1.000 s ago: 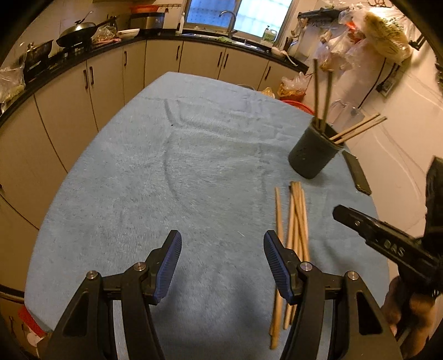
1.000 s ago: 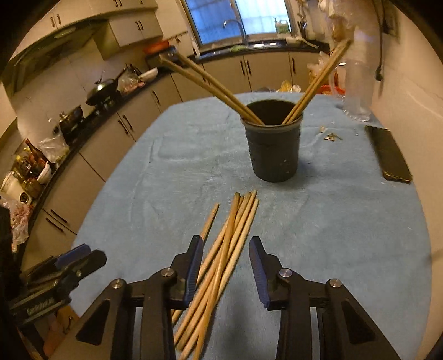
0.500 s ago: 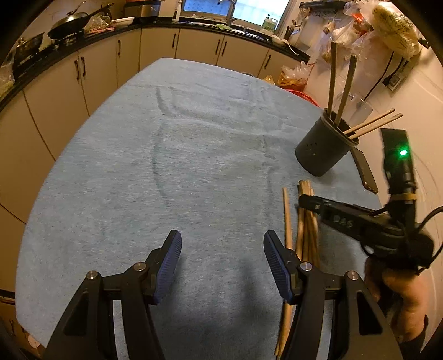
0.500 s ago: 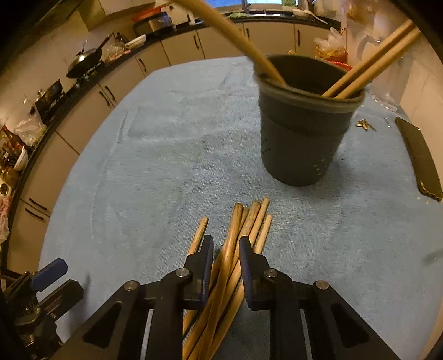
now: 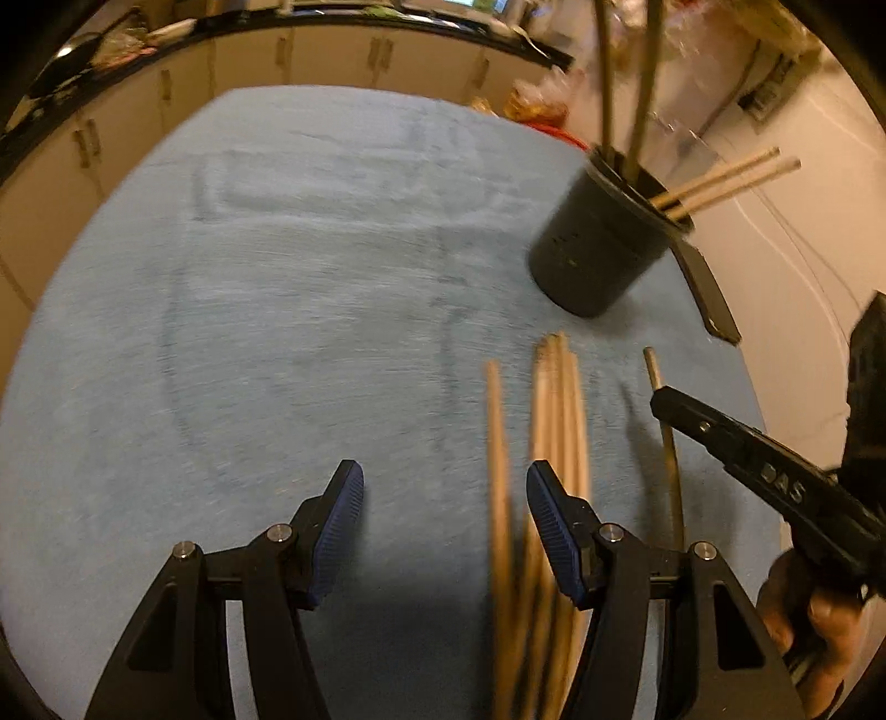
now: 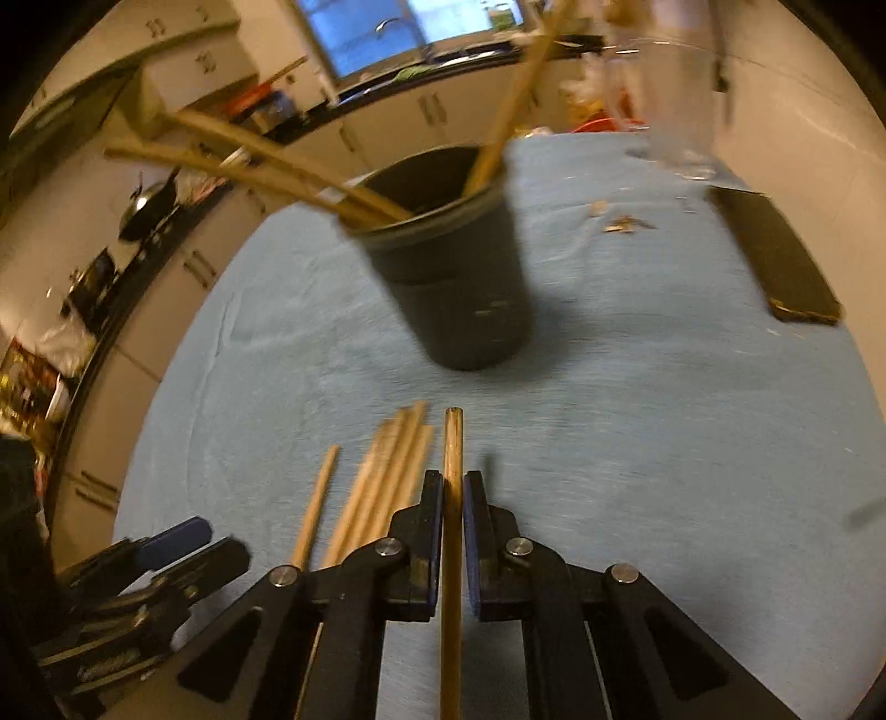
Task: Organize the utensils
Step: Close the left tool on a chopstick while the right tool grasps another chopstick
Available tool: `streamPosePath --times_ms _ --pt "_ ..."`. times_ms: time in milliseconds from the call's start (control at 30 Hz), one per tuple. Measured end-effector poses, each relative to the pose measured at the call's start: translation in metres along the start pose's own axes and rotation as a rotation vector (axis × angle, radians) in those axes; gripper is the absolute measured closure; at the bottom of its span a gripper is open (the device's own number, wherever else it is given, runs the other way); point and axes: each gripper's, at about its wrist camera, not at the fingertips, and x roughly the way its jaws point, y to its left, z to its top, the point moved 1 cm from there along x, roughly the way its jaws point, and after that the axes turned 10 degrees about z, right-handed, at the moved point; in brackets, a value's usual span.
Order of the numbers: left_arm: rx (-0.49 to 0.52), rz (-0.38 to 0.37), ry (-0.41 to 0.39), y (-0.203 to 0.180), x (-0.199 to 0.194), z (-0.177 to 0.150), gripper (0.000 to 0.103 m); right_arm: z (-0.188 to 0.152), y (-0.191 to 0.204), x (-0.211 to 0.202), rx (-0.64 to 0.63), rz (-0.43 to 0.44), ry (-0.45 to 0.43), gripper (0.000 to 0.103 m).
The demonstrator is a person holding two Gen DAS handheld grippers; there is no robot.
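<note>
right tongs (image 6: 453,501) clamped on one chopstick (image 6: 453,443) | loose chopsticks (image 6: 387,476) left | dark holder (image 6: 454,277) beyond

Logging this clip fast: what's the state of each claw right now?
Left claw: open, holding nothing, over the blue cloth.
Right claw: closed on a single wooden chopstick.

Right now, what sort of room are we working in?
Most likely a home kitchen: cabinets under a dark counter, a sink tap at the window, a wok, and a table under a blue cloth.
</note>
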Motion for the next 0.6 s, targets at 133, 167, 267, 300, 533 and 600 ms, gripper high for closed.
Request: streamPosePath --times_ms 133,167,267,300,533,600 --pt "0.070 0.024 0.035 -0.022 0.017 0.009 0.068 -0.002 -0.019 -0.013 0.026 -0.001 -0.020 0.095" --pt "0.081 0.037 0.051 -0.026 0.022 0.011 0.072 -0.001 -0.021 -0.015 0.031 -0.002 -0.026 0.095" --pt "0.113 0.100 0.045 -0.036 0.025 0.015 0.076 -0.002 -0.025 -0.020 0.036 -0.001 -0.037 0.095" --pt "0.119 0.114 0.043 -0.039 0.025 0.015 0.078 -0.003 -0.025 -0.021 0.039 0.000 -0.039 0.095" --pt "0.210 0.212 0.028 -0.062 0.032 0.020 0.097 -0.007 -0.030 -0.024 0.055 0.021 -0.054 0.095" --pt "0.171 0.170 0.033 -0.056 0.031 0.021 0.097 -0.009 -0.029 -0.030 0.059 0.028 -0.072 0.095"
